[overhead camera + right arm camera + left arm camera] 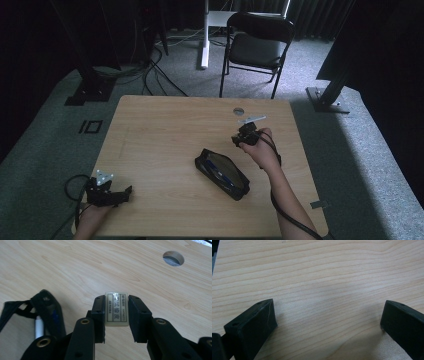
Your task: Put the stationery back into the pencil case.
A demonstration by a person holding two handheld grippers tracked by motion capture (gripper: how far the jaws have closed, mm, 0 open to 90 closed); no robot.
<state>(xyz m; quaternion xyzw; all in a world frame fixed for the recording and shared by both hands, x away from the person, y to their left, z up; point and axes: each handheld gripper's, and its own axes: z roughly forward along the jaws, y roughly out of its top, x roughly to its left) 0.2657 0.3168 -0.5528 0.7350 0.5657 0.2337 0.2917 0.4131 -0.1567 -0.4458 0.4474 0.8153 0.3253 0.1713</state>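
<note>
My right gripper [116, 308] is shut on a small cream eraser [116, 310] with dark printed lettering, held above the wooden table. In the high view that right gripper [245, 136] hangs just up and right of a black pencil case [222, 173], which lies open at the table's middle. The pencil case [37, 315] shows a white pen and something blue inside. My left gripper [111, 192] rests at the table's near left corner. Its two black jaws stand wide apart over bare wood, so the left gripper [328, 317] is open and holds nothing.
A round cable hole [238, 111] sits in the table [165, 130] near its far edge, also seen as the hole [173, 258] ahead of the right jaws. A black folding chair [257, 42] stands beyond the table. Cables trail on the grey carpet.
</note>
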